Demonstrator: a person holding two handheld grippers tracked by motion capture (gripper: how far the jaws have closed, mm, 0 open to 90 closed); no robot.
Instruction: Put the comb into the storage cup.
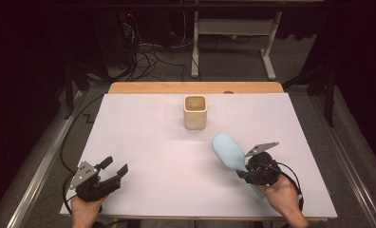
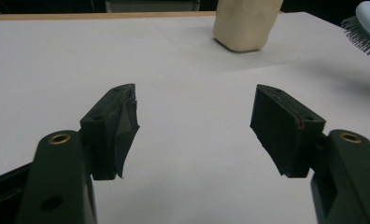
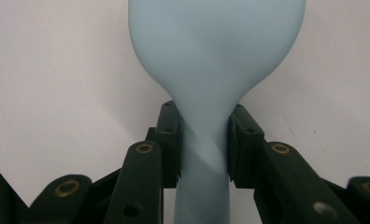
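Nearest the person, the left hand-held gripper (image 1: 116, 169) sits low at the near left corner of the tabletop (image 1: 143, 156), held by a hand (image 1: 87, 208) that comes in from the bottom edge. Its jaws stand released and wide apart, with only bare white surface between them; in the left gripper view the left hand-held gripper (image 2: 195, 123) has both black pads clear of everything.

To the near right, the right hand-held gripper (image 1: 243, 167) is clenched on the neck of a pale blue hairbrush (image 1: 229, 151). In the right gripper view the right hand-held gripper (image 3: 204, 144) has its two pads pressed against either side of the narrow handle just below where the hairbrush (image 3: 216, 51) widens into its rounded head. The handle runs back under the person's right hand (image 1: 283, 197), and the head points away and to the left, toward the middle of the tabletop. The left gripper view catches the bristled edge of the hairbrush (image 2: 367, 25) raised off the surface.

Farther back, near the middle of the far edge, stands a cream-coloured cup (image 1: 195, 112), upright with its mouth open, well apart from the brush head. Beyond the white sheet, a strip of wooden edge (image 1: 195, 88) borders the tabletop.
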